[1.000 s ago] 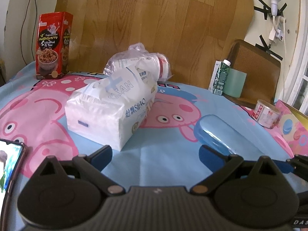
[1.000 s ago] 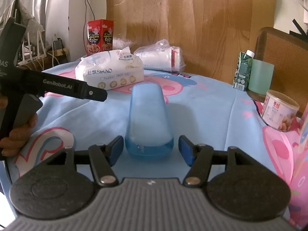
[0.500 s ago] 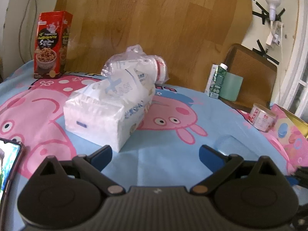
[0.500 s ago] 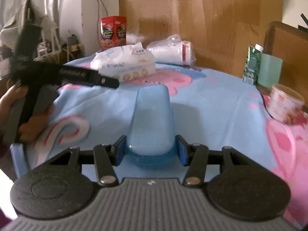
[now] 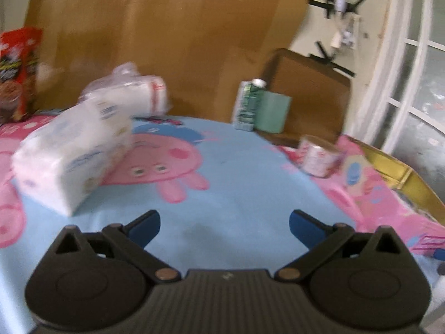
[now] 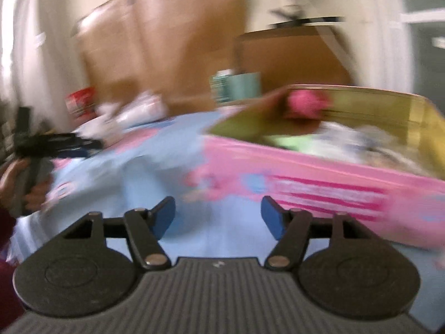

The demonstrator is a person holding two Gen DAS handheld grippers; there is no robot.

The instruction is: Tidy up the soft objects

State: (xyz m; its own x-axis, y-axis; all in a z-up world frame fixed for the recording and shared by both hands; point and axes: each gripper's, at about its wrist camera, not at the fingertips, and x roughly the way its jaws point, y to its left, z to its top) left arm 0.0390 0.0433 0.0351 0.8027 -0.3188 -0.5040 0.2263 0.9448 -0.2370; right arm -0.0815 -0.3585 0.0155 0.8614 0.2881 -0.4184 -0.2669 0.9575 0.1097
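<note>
A white tissue pack [image 5: 72,156] lies on the cartoon-print blue cloth [image 5: 236,189] at the left, with a clear bag of white items [image 5: 130,91] behind it. My left gripper [image 5: 224,225] is open and empty above the cloth, to the right of the pack. My right gripper [image 6: 219,217] is open and empty, and its view is badly blurred. A pink box [image 6: 333,178] with a gold inside holds soft items [image 6: 347,139] right of it. The blue case is not in view.
A red snack box [image 5: 18,69] stands far left. A green carton [image 5: 247,105] and a teal cup [image 5: 272,111] stand at the back by a brown chair [image 5: 308,91]. A small tin [image 5: 319,156] sits near the pink box's rim [image 5: 389,172].
My right gripper held the blue case half a second ago; now its jaws are open with nothing between them, and it has swung right toward the pink box. The left gripper view turned right.
</note>
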